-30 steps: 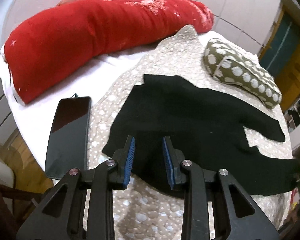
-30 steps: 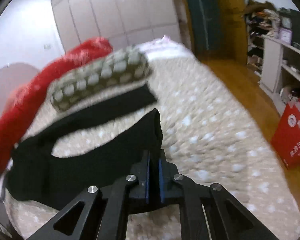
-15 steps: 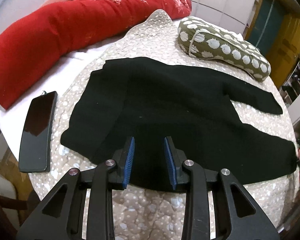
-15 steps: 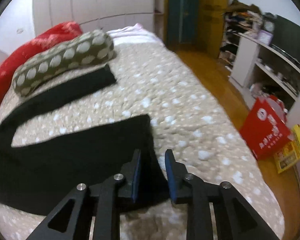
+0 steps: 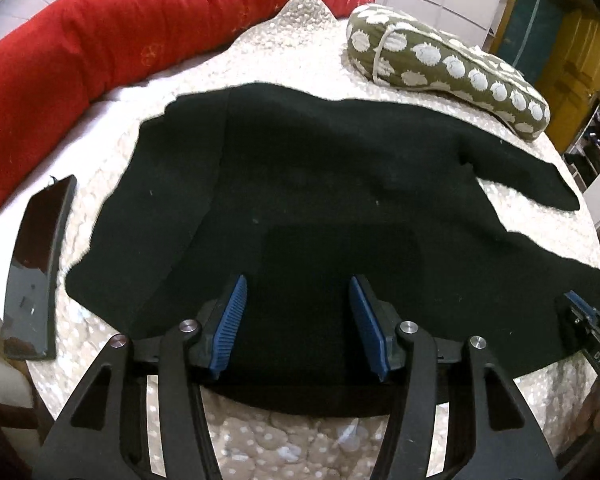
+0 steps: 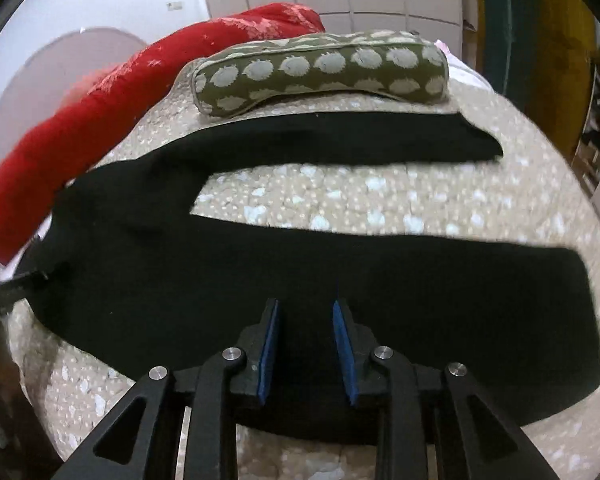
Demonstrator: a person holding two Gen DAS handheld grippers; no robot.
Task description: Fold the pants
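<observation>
A: Left wrist view: black pants [image 5: 320, 184] spread flat on the bed [image 5: 284, 44], legs splayed, unfolded; left tool [image 5: 298, 320] opening over the near hem, pinching nothing.

B: Right wrist view: right tool [image 6: 306, 344] jaws parting above the near leg; empty, probably lining up a fold grab.

We hold our left claw [image 5: 298, 322] over the waist end of the black pants [image 5: 320, 184] spread on the spotted bed cover [image 5: 284, 52], its jaws opening with nothing pinched, a dark phone [image 5: 34, 280] to the left and our right claw [image 5: 580, 312] at the far edge.
</observation>
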